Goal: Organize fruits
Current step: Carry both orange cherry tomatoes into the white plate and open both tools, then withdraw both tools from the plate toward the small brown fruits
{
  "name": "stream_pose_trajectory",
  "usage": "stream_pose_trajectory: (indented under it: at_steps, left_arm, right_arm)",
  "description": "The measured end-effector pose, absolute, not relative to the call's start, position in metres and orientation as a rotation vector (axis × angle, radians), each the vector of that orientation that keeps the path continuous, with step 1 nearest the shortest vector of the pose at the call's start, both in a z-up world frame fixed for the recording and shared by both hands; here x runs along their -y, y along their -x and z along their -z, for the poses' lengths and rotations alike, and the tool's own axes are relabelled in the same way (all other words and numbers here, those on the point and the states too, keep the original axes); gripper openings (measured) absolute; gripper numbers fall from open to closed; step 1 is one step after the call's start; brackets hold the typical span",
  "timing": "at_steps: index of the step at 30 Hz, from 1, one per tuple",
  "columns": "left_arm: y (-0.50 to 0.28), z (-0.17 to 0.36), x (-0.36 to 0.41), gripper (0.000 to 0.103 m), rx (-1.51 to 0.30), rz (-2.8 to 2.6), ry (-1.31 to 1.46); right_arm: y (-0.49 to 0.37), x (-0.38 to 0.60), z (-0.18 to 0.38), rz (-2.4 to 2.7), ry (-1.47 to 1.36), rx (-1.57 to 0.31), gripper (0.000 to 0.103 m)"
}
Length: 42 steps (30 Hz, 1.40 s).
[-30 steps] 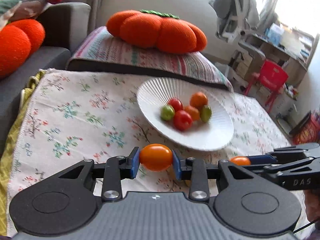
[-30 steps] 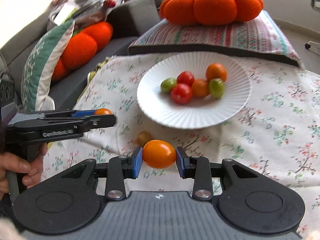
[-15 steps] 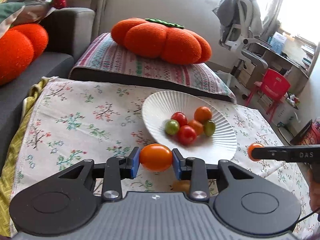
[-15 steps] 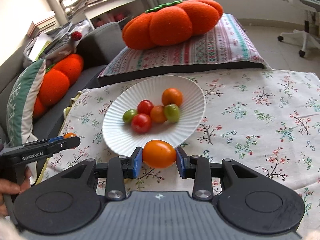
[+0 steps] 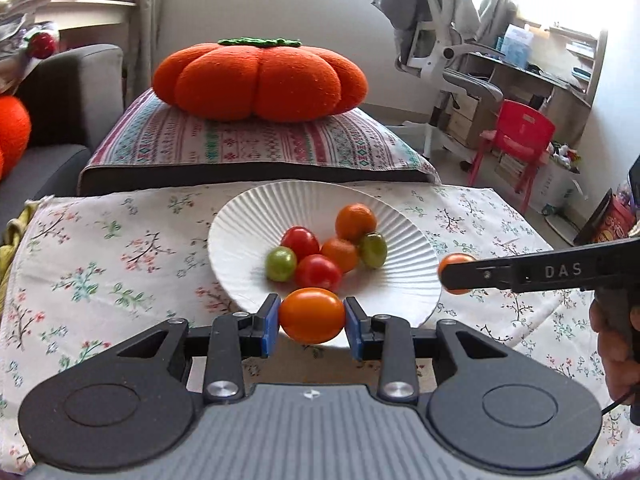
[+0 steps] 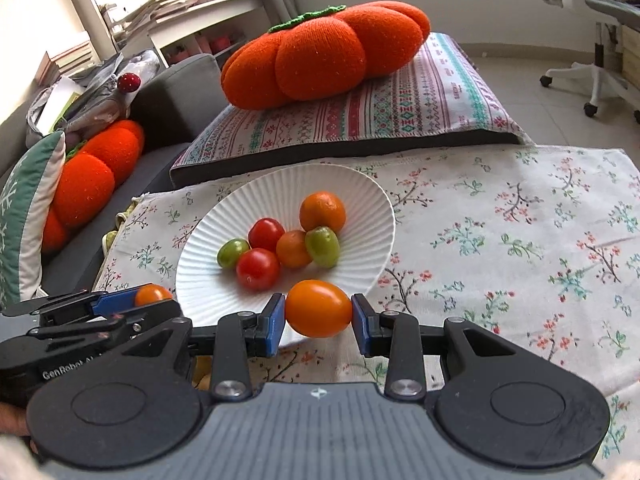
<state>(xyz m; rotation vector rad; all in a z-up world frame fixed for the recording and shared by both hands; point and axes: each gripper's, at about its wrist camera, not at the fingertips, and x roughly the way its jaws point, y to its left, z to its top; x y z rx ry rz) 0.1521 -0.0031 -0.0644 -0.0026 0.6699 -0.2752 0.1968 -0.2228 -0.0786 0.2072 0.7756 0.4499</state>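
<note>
Floral tablecloth (image 5: 100, 248) lay beneath a fluted plate (image 5: 248, 216); each gripper (image 5: 311, 315) (image 6: 319, 315) pinched an orange cherry tomato (image 5: 311, 314) (image 6: 319, 308), likely light, smooth-skinned and easily crushed, across its middle.

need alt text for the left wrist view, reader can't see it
The left gripper holds an orange tomato between its blue pads, at the near rim of a white ribbed plate with six small red, orange and green tomatoes. From the right, the right gripper brings another orange tomato toward the plate, over a floral tablecloth.
</note>
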Motion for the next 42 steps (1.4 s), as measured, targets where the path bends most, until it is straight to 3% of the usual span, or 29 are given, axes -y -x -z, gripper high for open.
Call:
stream_pose_trajectory:
  at_steps: [20,27,42]
  left_arm:
    - [-0.171,0.084,0.019,0.018,-0.704,0.286,-0.049]
    - [-0.169,0.077,0.007,0.023,-0.699,0.284,0.004]
    - [-0.149,0.057,-0.022,0.024,-0.690,0.268,0.107]
  right_arm:
    - [-0.206,0.205,0.090,-0.448,-0.116,-0.769,0.033]
    - [-0.205,0.212,0.085,-0.441,-0.155,-0.768,0.034]
    - [-0.199,0.239,0.064,-0.470,-0.286,-0.759,0.034]
